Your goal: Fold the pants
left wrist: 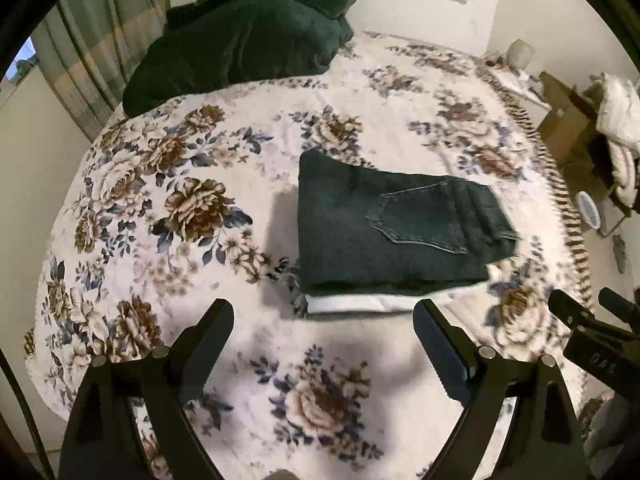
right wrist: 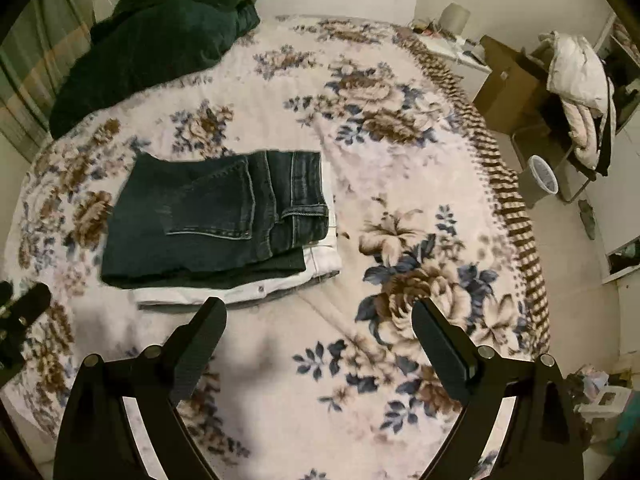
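Dark blue jeans [left wrist: 392, 224] lie folded into a compact rectangle on the floral bedspread [left wrist: 192, 208], back pocket up, on top of a folded white garment [left wrist: 360, 302]. The jeans [right wrist: 216, 216] and the white garment [right wrist: 320, 264] also show in the right wrist view. My left gripper [left wrist: 324, 312] is open and empty, held above the bed just in front of the stack. My right gripper [right wrist: 318, 312] is open and empty, in front of and to the right of the stack. The right gripper [left wrist: 580, 316] shows at the right edge of the left wrist view.
A dark green blanket [left wrist: 240, 36] is heaped at the bed's far left by a white headboard [left wrist: 420, 0]. Right of the bed stand a cardboard box [right wrist: 508, 80], a chair with pale clothes [right wrist: 576, 92] and a white wastebasket [right wrist: 542, 178].
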A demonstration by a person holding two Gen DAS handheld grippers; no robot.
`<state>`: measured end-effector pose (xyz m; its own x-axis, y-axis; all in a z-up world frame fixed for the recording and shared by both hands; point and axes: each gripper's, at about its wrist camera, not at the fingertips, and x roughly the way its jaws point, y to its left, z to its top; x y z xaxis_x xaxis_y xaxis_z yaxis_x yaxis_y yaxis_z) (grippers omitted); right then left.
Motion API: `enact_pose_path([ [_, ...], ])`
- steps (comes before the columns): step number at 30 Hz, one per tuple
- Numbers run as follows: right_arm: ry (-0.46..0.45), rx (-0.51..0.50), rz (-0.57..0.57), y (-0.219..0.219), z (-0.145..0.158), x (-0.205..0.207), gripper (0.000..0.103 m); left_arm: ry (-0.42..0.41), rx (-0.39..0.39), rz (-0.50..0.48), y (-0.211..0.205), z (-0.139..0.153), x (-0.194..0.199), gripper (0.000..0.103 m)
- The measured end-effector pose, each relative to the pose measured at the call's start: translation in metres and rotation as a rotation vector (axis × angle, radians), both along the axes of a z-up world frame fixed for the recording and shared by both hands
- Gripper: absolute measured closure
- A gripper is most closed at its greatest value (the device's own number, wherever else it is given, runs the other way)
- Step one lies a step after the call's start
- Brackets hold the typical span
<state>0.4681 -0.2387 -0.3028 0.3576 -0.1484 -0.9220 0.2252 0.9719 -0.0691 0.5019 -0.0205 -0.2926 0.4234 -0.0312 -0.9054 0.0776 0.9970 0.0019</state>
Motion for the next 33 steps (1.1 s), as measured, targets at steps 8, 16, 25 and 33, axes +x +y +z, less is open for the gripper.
enact_pose_path([
  [8, -0.094, -0.04, 0.004, 0.016, 0.113, -0.088, 0.007, -0.101, 0.011, -0.011, 0.01, 0.088, -0.079, 0.011],
  [16, -0.191, -0.061, 0.005, 0.045, 0.221, -0.195, 0.007, -0.179, -0.006, -0.038, 0.018, 0.172, -0.162, 0.011],
  [25, -0.252, -0.046, 0.019, 0.067, 0.307, -0.292, 0.007, -0.279, -0.041, -0.034, 0.036, 0.241, -0.236, 0.011],
  [33, -0.307, -0.059, 0.045, 0.087, 0.365, -0.361, 0.007, -0.335, -0.058, -0.056, 0.044, 0.276, -0.285, 0.011],
])
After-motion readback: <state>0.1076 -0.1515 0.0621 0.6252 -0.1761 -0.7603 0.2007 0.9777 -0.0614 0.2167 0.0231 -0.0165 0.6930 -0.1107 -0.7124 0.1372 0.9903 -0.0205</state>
